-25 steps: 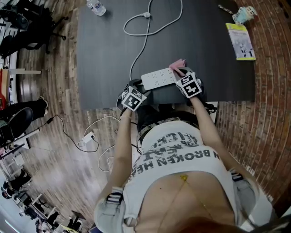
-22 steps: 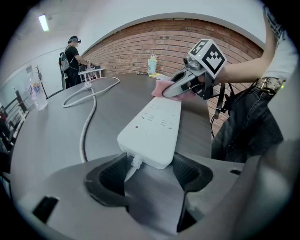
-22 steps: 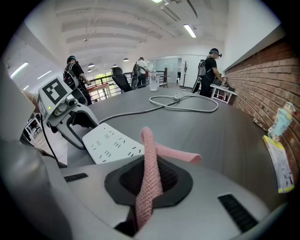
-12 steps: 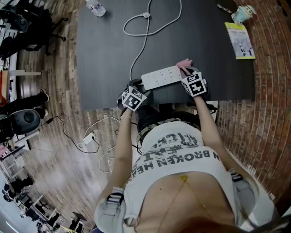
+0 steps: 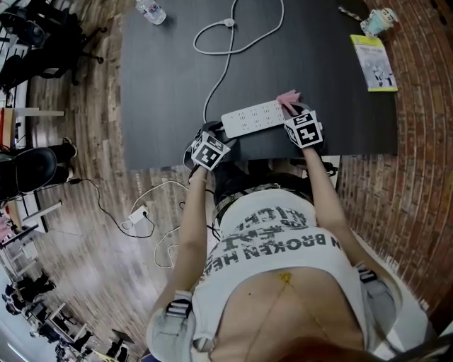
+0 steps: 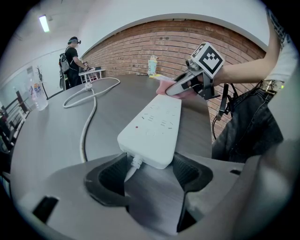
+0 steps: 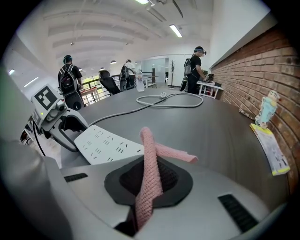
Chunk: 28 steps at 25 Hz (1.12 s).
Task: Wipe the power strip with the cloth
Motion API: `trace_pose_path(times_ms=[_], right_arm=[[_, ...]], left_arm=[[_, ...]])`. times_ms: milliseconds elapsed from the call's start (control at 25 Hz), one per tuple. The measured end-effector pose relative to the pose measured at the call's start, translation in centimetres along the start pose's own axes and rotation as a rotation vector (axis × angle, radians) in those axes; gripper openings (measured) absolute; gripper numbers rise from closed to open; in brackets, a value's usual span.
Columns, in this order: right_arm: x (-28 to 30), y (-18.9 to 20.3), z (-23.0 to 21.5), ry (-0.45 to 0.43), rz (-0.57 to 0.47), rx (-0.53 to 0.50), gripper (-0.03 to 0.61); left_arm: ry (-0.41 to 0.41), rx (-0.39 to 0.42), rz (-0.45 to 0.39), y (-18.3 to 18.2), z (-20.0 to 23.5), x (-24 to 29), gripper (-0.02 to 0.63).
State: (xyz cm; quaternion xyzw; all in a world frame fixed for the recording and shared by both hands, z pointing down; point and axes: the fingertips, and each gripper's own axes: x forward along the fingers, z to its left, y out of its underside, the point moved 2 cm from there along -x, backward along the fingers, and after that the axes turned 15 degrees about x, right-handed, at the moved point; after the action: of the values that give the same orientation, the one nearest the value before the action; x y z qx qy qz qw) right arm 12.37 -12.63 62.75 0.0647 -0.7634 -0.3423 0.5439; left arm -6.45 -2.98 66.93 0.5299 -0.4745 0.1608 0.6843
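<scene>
A white power strip [image 5: 253, 117] lies near the front edge of the dark table [image 5: 170, 85]; its cable [image 5: 225, 49] loops away to the far side. My left gripper [image 5: 219, 134] is shut on the strip's cable end, and the left gripper view shows the strip [image 6: 152, 129] wedged between both pads. My right gripper [image 5: 292, 111] is at the strip's other end, shut on a pink cloth [image 5: 289, 99]. In the right gripper view the cloth [image 7: 150, 168] stands up folded between the jaws, its free end drooping beside the strip [image 7: 108, 143].
A water bottle [image 5: 150, 10] stands at the table's far left. At the far right are a yellow booklet [image 5: 375, 62] and a small figure [image 5: 379, 20]. The front table edge runs just under both grippers. Several people stand beyond the table.
My right gripper has slid the cloth to the right, off the strip's top toward its right end. The left gripper and the strip have barely moved.
</scene>
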Motion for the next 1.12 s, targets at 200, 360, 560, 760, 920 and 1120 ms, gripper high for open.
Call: trace_pose_path(times_ms=[200,360,560,760,920,1120], right_arm=[[-0.5,-0.6,3.5,-0.089,-0.018,-0.123,0.017],[-0.6,-1.1,8.2,-0.257,-0.019,-0.184,0.017],[-0.2,-0.7,13.3,-0.420,0.018,-0.198,0.017],[0.7,0.9,17.6,-0.506,0.107,-0.312,0.017],[1.5,1.7,19.5,-0.531,0.158,-0.362,0.017],[2.4,2.3,20.3,-0.521,0.183,-0.398,0.017]], left_arm=[[-0.006,-0.005,0.001,0.1,0.1,-0.1,0.285],[-0.010,-0.009,-0.002,0.1,0.1,-0.1,0.285],[-0.008,-0.013,-0.001,-0.1,0.0,-0.1,0.285],[-0.008,-0.013,0.001,0.0,-0.1,-0.1,0.285],[-0.006,-0.010,0.000,0.0,0.0,0.0,0.285],[-0.001,-0.010,0.003,0.1,0.0,-0.1,0.285]])
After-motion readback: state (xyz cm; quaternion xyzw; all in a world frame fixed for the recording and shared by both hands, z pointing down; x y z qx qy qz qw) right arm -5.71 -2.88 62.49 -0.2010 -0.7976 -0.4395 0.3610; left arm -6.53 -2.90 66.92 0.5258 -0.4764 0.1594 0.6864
